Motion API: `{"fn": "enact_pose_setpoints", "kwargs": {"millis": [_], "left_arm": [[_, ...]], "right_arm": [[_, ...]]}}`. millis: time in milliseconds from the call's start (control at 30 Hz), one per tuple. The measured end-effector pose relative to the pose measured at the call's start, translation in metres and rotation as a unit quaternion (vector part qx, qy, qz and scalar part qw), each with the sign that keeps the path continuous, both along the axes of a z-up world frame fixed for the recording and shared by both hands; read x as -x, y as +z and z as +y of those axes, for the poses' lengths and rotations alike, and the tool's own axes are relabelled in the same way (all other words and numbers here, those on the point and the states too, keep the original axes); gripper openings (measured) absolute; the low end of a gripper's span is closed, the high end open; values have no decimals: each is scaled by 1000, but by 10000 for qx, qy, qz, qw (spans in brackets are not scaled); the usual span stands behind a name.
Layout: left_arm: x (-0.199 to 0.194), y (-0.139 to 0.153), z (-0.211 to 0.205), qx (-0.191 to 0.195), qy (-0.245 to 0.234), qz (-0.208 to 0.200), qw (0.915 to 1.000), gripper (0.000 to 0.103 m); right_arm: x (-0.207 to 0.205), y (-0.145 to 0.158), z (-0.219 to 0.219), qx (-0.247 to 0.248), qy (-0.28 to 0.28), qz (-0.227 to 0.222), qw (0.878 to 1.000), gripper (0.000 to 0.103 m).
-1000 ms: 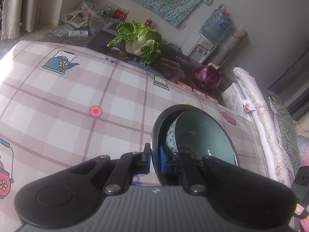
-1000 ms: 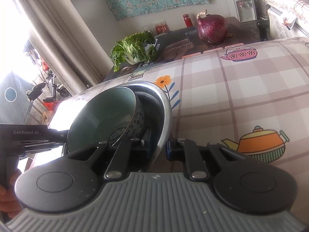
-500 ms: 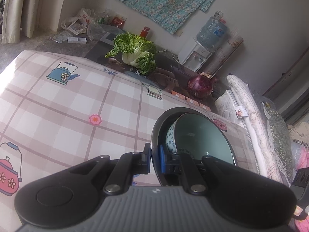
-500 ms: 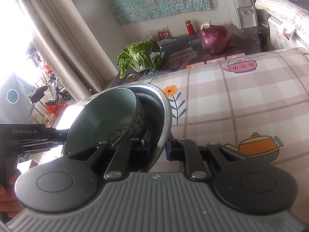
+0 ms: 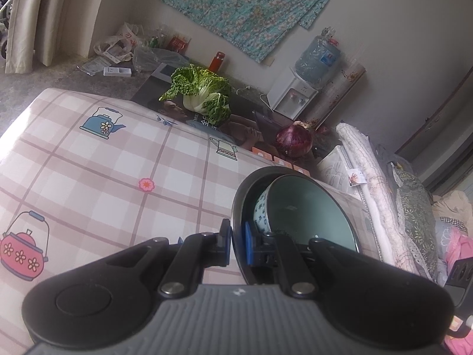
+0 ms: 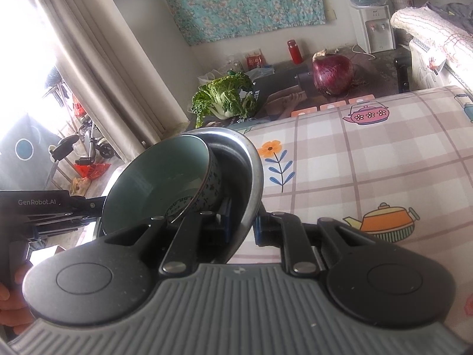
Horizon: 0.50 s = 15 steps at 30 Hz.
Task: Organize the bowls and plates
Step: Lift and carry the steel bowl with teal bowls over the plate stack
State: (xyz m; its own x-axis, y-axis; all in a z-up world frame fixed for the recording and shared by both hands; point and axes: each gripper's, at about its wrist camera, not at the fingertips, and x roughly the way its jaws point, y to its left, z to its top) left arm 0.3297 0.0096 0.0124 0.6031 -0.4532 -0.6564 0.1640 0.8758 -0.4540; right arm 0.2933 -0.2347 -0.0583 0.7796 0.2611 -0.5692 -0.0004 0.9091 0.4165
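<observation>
Both grippers are pinching opposite rim edges of 1 round stainless-steel basin, held above the checked teapot-print worktop. Left gripper and right gripper fingers are clamping near-closed. Inside, 1 teal blue-patterned ceramic bowl is leaning tilted, mouth facing left gripper.

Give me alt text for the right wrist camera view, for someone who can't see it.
The right gripper is shut on the rim of a steel bowl with a teal ceramic bowl tilted inside, above a checked teapot-print tablecloth. The left gripper grips the bowl's far side; a cabbage and red onion sit beyond.
</observation>
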Motion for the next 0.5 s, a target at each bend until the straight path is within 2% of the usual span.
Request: {"fn": "enact_pose_setpoints", "kwargs": {"millis": [500], "left_arm": [[53, 18, 10, 142, 50, -104, 9998, 9]], "right_arm": [[53, 24, 10, 34, 5, -59, 10000, 14]]}}
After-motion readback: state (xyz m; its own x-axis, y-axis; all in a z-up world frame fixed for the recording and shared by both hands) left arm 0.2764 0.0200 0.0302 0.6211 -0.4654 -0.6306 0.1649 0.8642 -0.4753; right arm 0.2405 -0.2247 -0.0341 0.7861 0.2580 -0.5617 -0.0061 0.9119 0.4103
